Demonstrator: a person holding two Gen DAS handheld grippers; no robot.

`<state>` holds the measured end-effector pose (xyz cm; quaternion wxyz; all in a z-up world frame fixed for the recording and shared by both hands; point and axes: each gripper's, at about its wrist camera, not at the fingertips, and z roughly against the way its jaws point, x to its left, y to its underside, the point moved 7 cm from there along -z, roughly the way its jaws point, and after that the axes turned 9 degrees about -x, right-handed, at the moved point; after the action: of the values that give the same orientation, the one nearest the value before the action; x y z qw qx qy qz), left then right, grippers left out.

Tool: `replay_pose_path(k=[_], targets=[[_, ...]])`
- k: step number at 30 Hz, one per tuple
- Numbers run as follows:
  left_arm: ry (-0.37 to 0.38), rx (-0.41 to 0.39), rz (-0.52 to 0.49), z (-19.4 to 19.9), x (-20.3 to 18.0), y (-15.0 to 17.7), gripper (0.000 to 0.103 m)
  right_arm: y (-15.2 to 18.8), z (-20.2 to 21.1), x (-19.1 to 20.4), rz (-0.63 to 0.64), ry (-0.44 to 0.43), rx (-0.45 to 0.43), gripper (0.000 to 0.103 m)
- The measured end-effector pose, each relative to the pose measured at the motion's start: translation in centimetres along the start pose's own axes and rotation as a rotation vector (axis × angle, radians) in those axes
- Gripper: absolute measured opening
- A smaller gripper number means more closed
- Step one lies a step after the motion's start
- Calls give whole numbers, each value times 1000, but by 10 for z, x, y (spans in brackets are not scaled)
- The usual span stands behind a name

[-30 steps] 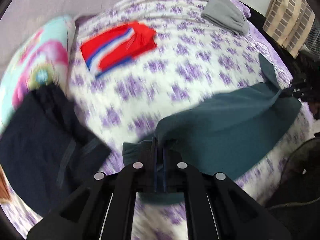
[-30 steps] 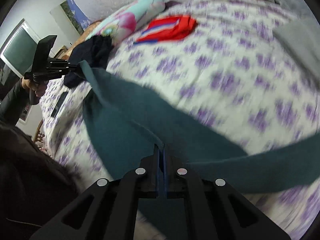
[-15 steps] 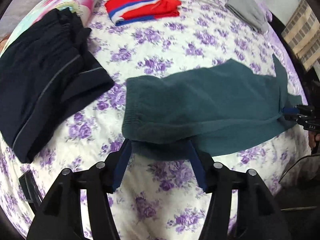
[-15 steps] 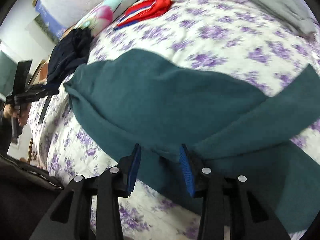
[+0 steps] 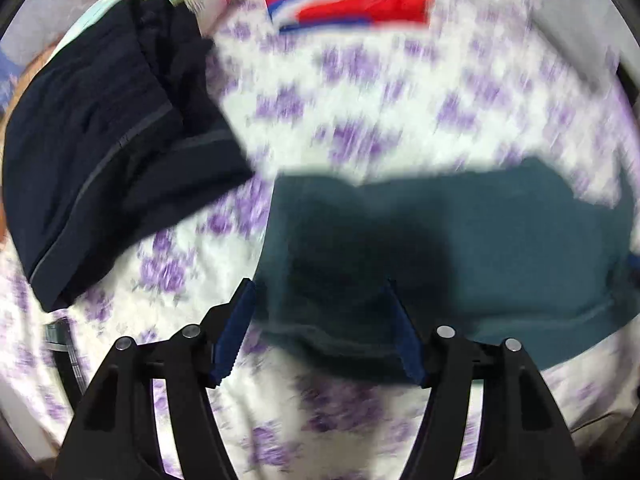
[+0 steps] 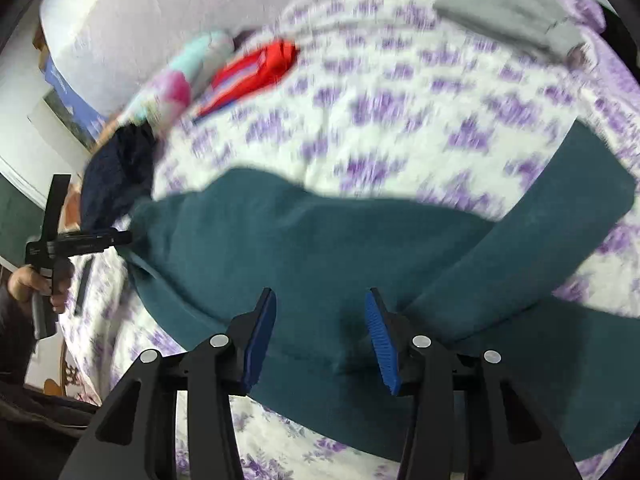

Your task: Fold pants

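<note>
Teal pants (image 5: 460, 248) lie flat on the purple-flowered bedsheet (image 5: 360, 92). My left gripper (image 5: 320, 324) is open, its blue pads either side of the pants' near edge, holding nothing. In the right wrist view the same pants (image 6: 320, 240) spread across the bed, with one leg (image 6: 560, 216) folded up to the right. My right gripper (image 6: 320, 328) is open just above the pants' near edge. The left gripper (image 6: 80, 240) shows at the far left, at the pants' other end.
Dark navy pants (image 5: 100, 152) lie at the left, a folded red striped garment (image 5: 344, 0) at the back, next to a colourful pillow (image 6: 176, 80). A grey folded garment (image 6: 508, 8) lies at the far right. The bed's edge is near me.
Both grippers have let go of the teal pants and opened. The pants, lifted a second ago, now lie flat on the bed. Both views have moved closer to the pants.
</note>
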<state>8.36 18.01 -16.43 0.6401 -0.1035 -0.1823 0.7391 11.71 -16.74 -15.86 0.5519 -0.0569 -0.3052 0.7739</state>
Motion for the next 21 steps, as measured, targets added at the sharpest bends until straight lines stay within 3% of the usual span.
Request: replay_pose_path(k=[2, 5, 8, 10, 13, 15, 18, 21], targets=[[-27, 43, -60, -8, -5, 19, 63, 23, -10, -1, 41, 26, 92, 47], [-17, 84, -137, -9, -12, 41, 63, 26, 3, -8, 30, -10, 119, 49], [4, 96, -173, -3, -13, 47, 63, -3, 30, -36, -19, 25, 36, 59], [54, 73, -119, 6, -10, 40, 64, -34, 44, -70, -86, 100, -56, 61], [110, -11, -22, 25, -6, 18, 70, -77, 52, -136, -230, 337, -163, 65], [126, -53, 20, 33, -7, 6, 70, -102, 47, -170, -334, 434, -198, 65], [173, -99, 96, 38, -17, -8, 71, -125, 28, -191, -356, 505, -193, 65], [241, -63, 131, 31, -47, -8, 71, -140, -2, -200, -327, 586, -134, 64]])
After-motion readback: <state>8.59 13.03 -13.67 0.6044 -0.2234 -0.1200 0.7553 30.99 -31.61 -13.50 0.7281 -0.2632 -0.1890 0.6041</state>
